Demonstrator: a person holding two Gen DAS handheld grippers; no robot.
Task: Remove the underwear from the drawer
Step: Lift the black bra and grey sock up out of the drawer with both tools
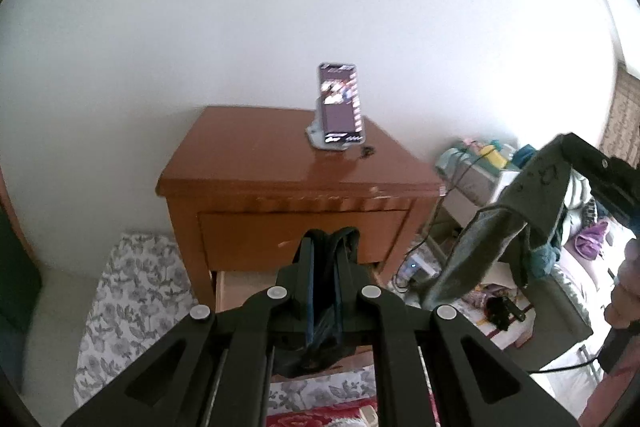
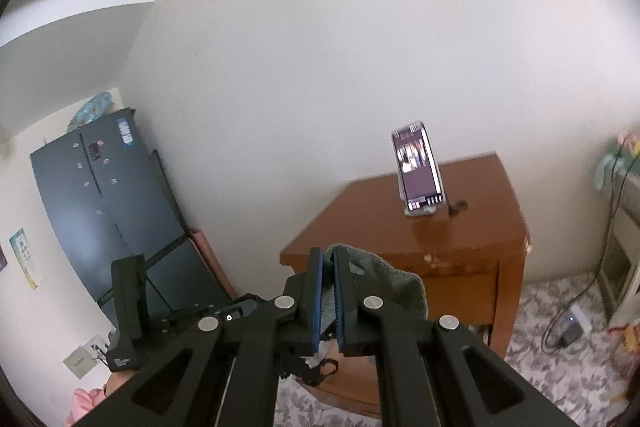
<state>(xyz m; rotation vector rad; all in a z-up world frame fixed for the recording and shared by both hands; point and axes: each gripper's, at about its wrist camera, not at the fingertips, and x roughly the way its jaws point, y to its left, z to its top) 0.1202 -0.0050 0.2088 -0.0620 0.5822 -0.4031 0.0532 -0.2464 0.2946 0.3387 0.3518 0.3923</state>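
Observation:
My left gripper (image 1: 329,239) is shut on a dark, nearly black piece of underwear (image 1: 320,343) that bunches between its blue pads and hangs below them. It is held in front of the wooden nightstand (image 1: 280,163), above the pulled-out lower drawer (image 1: 244,287) with its pale inside. My right gripper (image 2: 326,257) is shut on a grey-green piece of underwear (image 2: 384,279) that drapes over to its right. In the left wrist view the right gripper (image 1: 568,147) is raised at the right, with the grey-green underwear (image 1: 476,251) hanging from it.
A phone (image 1: 340,107) on a stand sits on the nightstand top. Floral fabric (image 1: 132,291) lies left of and below the nightstand. Cluttered shelves and cables (image 1: 472,171) fill the right. A dark cabinet (image 2: 104,203) stands by the left wall. A hand (image 1: 624,291) shows at the right edge.

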